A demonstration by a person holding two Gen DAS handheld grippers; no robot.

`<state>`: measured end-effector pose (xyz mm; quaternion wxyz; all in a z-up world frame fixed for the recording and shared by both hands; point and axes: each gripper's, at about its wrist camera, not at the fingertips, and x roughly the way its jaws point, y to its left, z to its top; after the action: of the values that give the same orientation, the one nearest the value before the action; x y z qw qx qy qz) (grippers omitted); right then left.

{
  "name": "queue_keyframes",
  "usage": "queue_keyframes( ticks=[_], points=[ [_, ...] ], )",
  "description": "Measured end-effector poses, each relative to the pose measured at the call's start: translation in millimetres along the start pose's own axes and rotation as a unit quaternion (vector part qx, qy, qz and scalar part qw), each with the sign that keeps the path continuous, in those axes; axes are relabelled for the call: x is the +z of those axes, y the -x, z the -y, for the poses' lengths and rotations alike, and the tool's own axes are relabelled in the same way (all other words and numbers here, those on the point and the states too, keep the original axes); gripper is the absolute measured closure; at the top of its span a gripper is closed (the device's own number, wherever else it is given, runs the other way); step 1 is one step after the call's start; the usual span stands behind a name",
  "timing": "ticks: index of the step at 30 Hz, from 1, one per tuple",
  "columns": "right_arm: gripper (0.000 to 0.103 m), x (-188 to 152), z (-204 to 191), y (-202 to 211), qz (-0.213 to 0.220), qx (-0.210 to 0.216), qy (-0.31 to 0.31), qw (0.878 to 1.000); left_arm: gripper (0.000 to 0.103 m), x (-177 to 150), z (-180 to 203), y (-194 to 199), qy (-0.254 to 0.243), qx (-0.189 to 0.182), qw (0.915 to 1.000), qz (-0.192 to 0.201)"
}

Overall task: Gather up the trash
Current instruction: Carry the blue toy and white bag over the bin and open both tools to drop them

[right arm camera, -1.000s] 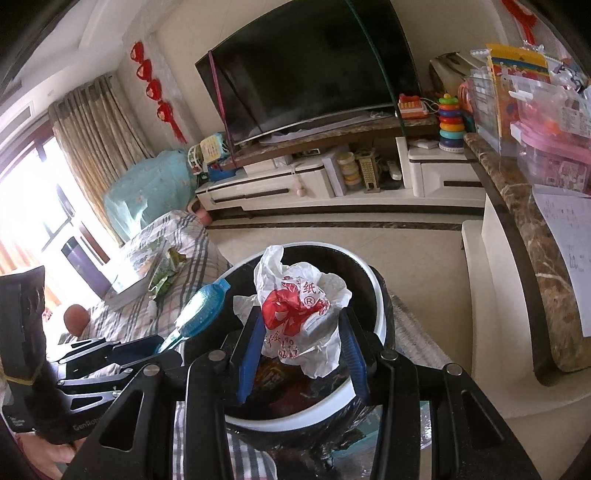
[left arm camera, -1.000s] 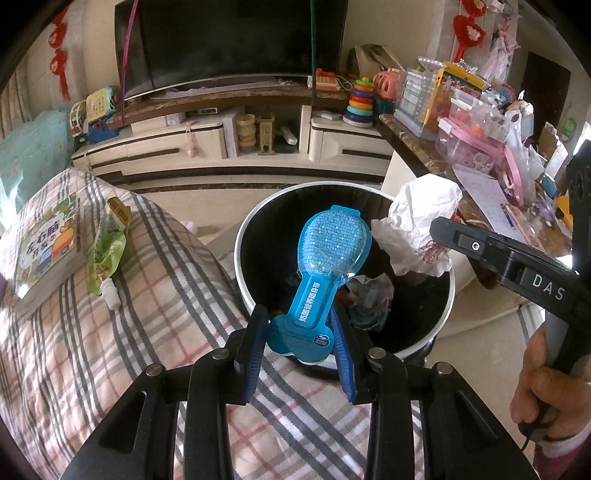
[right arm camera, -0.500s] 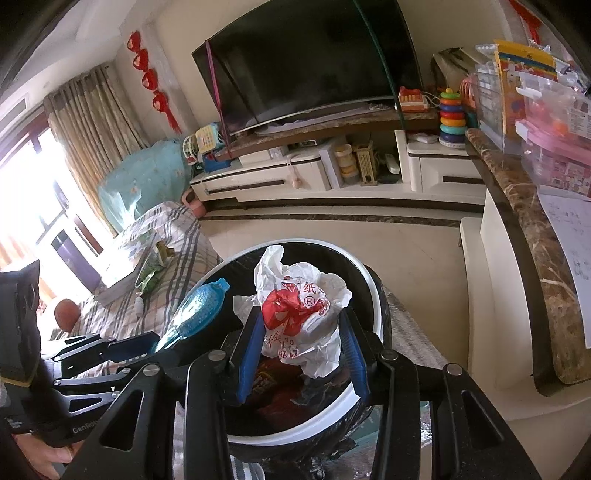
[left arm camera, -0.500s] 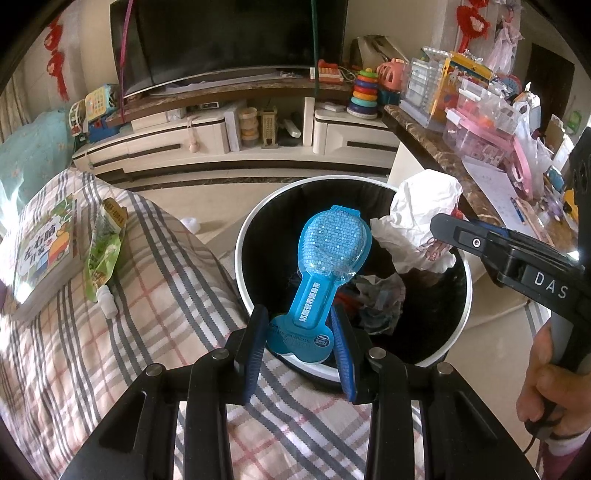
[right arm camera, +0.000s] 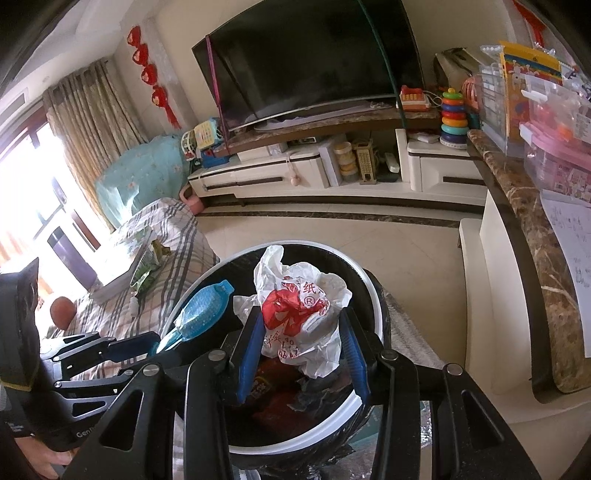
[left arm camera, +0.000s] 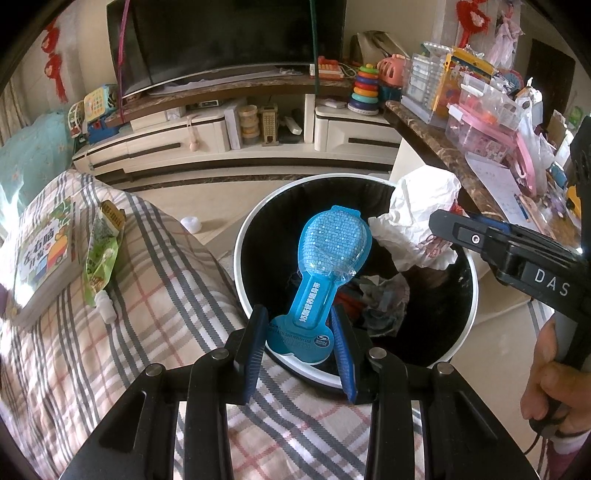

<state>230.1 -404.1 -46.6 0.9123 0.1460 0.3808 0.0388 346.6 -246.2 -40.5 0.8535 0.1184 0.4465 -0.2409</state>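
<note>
bin (left arm camera: 242, 236) btm: hidden by trash | book (left arm camera: 40, 254): cut off (left edge)

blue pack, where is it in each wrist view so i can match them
Left wrist: blue pack at centre, held in the left claw, over the bin.
Right wrist: blue pack at lower left, sticking up beside the white wrapper.
Shared landmark: the TV.

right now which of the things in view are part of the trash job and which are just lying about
Part of the job:
- blue blister pack, held in the left gripper over the bin
- crumpled white wrapper, held in the right gripper
- trash bin

Lying about:
- book and green pouch on the plaid cover
- stacking ring toy
- TV
</note>
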Motion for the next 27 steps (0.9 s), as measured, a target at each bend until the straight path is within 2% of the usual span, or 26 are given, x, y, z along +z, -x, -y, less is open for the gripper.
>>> queue_keyframes(
  ticks=[27],
  points=[
    [0.057,4.1,3.2,-7.2,-0.017,-0.009,0.008,1.000,0.068,3.0,-1.0,2.3,-0.004,-0.001,1.0000,-0.007]
  ],
)
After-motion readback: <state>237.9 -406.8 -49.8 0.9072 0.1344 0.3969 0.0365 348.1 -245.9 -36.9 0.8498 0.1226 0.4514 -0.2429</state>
